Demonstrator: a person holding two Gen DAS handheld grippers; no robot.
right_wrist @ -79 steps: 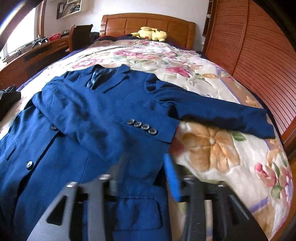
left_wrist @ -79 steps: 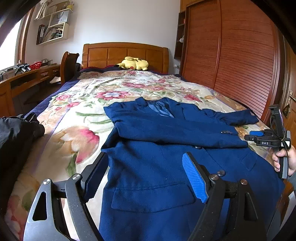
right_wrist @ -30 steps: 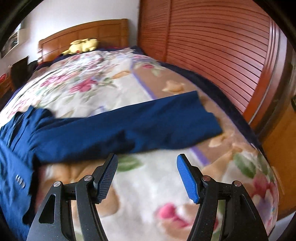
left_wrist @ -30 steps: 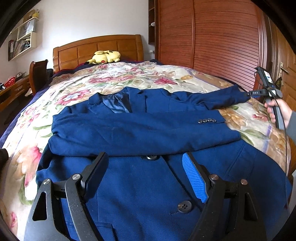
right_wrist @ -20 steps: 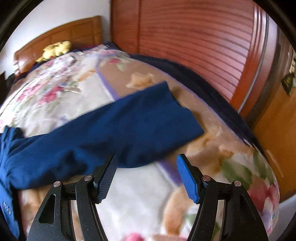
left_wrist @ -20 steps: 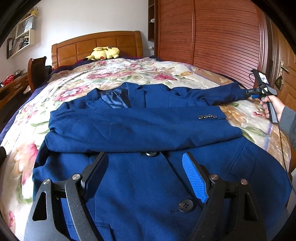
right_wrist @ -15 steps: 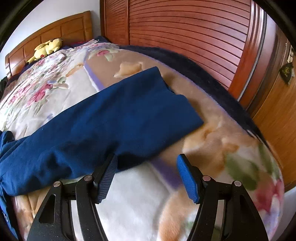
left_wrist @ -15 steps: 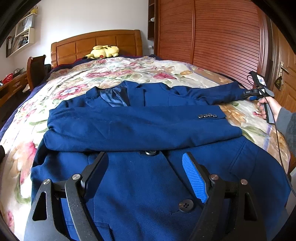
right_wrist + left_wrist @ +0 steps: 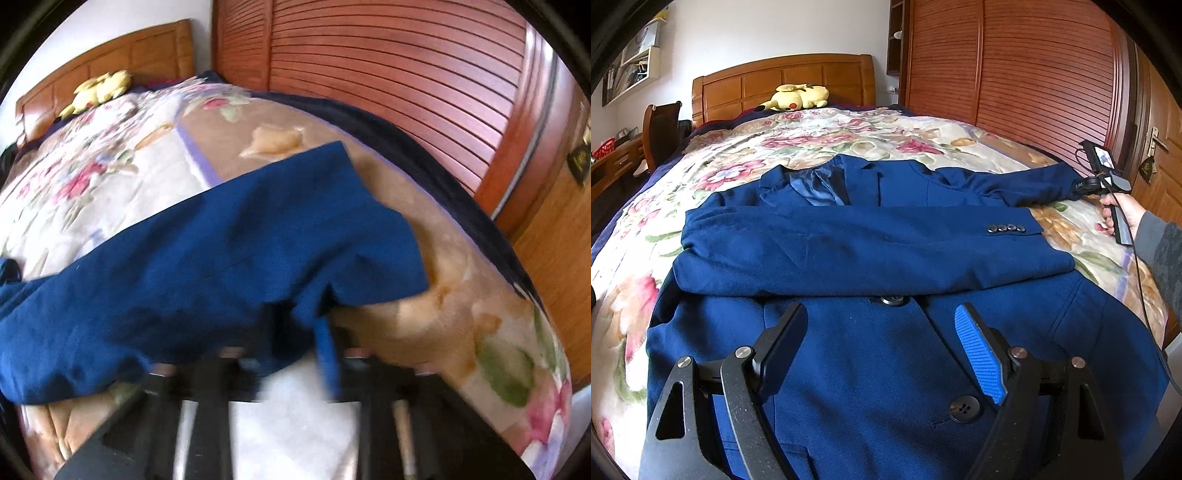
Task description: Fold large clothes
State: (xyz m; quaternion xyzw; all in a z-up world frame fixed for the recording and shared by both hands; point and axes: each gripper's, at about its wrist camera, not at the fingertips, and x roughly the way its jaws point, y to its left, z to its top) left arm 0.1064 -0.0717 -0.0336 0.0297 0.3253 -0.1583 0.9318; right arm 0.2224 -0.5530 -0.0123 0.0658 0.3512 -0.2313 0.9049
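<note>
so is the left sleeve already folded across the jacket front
Yes, one sleeve with four cuff buttons lies across the blue suit jacket.

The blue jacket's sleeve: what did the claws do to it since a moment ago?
The right claw went out to the far sleeve and closed on its lower edge near the cuff; a moment ago it was open just short of it. The left claw stays open above the jacket, and the other sleeve still lies folded across the chest.

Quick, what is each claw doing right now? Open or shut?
Left claw: open, holding nothing, above the jacket.
Right claw: shut on the sleeve near its cuff; the picture is blurred.
</note>
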